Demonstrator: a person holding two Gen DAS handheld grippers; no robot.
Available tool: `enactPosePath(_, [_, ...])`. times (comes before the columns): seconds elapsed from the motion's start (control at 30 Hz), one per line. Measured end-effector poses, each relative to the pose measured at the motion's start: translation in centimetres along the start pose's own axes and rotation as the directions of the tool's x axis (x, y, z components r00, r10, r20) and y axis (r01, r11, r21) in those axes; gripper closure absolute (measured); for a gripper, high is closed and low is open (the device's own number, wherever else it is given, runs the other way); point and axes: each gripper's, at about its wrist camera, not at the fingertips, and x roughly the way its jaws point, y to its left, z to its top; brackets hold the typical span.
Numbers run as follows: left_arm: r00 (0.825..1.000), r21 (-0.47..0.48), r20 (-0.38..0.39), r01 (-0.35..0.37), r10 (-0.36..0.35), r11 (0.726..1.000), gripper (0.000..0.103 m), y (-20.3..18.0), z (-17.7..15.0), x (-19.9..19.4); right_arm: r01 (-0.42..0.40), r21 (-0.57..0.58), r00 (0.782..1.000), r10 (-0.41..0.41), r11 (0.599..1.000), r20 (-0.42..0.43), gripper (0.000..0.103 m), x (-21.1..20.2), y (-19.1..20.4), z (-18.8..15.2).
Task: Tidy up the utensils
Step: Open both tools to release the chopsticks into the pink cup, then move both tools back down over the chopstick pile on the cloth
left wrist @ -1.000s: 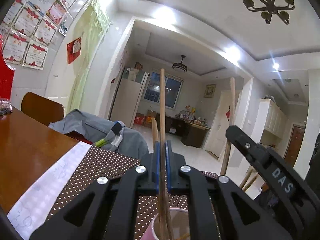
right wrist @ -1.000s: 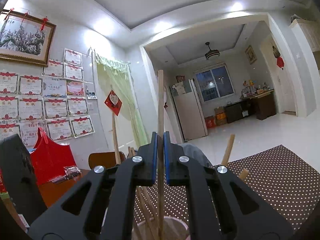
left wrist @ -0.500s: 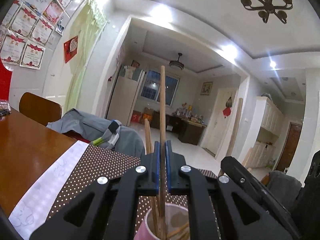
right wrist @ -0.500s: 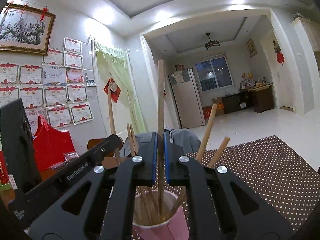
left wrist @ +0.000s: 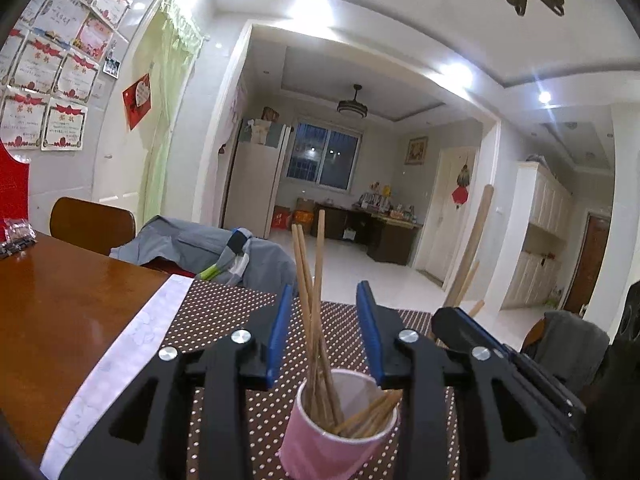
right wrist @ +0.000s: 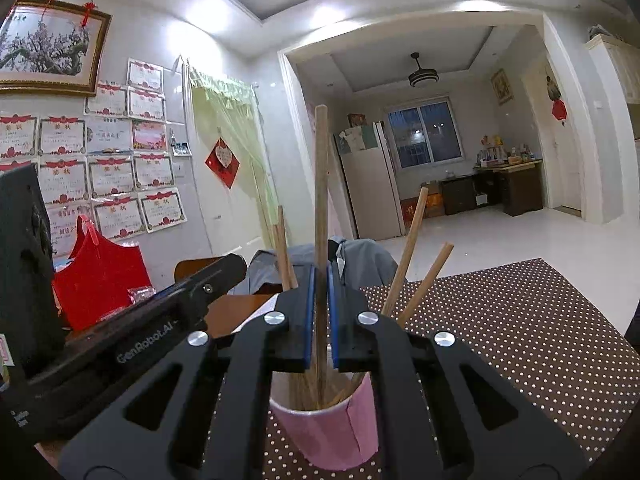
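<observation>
While its jaws are opening, the left gripper no longer pinches its chopstick, which now leans free in the pink cup at lower centre. Beside it, the right gripper clamps another upright chopstick above the cup, likely next for release.

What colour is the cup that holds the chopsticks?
Pink outside, white inside; the cup with the chopsticks shows best in the left wrist view.
</observation>
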Motion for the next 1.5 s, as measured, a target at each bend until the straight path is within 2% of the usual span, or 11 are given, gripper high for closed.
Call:
enactPosePath(0.07, [1.000, 0.013, -0.012, -0.015, 0.015, 1.000, 0.066, 0.0, 0.0, -0.4, 0.007, -0.010, 1.000, -0.007, 1.000, -0.007, 0.096, -0.2, 0.2, -0.1])
enactPosePath(0.37, [0.997, 0.038, -0.058, -0.051, 0.053, 0.998, 0.064, 0.7, 0.0, -2.2, 0.034, -0.025, 0.998, -0.036, 0.999, -0.053, 0.096, -0.8, 0.7, -0.4])
enactPosePath(0.43, [0.995, 0.042, -0.074, -0.062, 0.065, 0.997, 0.060, 0.9, -0.1, -2.6, 0.043, -0.028, 0.996, -0.044, 0.999, -0.071, 0.095, -0.7, 0.8, -0.5])
enactPosePath(0.57, [0.992, 0.046, -0.097, -0.070, 0.074, 0.996, 0.060, 1.2, -0.3, -3.1, 0.063, -0.026, 0.992, -0.066, 0.998, -0.107, 0.095, -0.5, 1.0, -0.4])
enactPosePath(0.77, [0.990, 0.046, -0.117, -0.077, 0.082, 0.996, 0.060, 1.4, -0.1, -4.4, 0.083, -0.033, 0.990, -0.086, 0.996, -0.115, 0.095, -1.5, 1.3, -0.1])
enactPosePath(0.83, [0.990, 0.045, -0.118, -0.074, 0.079, 0.996, 0.060, 1.4, 0.0, -4.9, 0.091, -0.037, 0.989, -0.094, 0.995, -0.113, 0.090, -2.0, 1.5, 0.1])
enactPosePath(0.9, [0.990, 0.049, -0.118, -0.072, 0.078, 0.996, 0.060, 1.2, 0.2, -5.5, 0.099, -0.039, 0.989, -0.103, 0.994, -0.109, 0.073, -2.6, 1.7, 0.3])
enactPosePath(1.0, [0.991, 0.051, -0.113, -0.071, 0.077, 0.996, 0.060, 1.0, 0.3, -6.5, 0.106, -0.047, 0.989, -0.110, 0.993, -0.097, 0.059, -3.7, 2.1, 0.6])
enactPosePath(1.1, [0.991, 0.053, -0.108, -0.073, 0.078, 0.996, 0.053, 0.8, 0.5, -7.8, 0.109, -0.053, 0.989, -0.114, 0.993, -0.092, 0.059, -4.9, 2.5, 0.8])
enactPosePath(1.33, [0.991, 0.080, -0.115, -0.061, 0.070, 0.995, 0.051, -0.2, 0.2, -10.7, 0.117, -0.052, 0.987, -0.122, 0.992, -0.107, 0.056, -7.7, 3.4, 0.8])
enactPosePath(1.5, [0.985, 0.128, -0.157, -0.049, 0.069, 0.991, 0.050, -1.0, -0.6, -12.4, 0.118, -0.058, 0.981, -0.125, 0.991, -0.147, 0.054, -9.3, 4.0, 0.1])
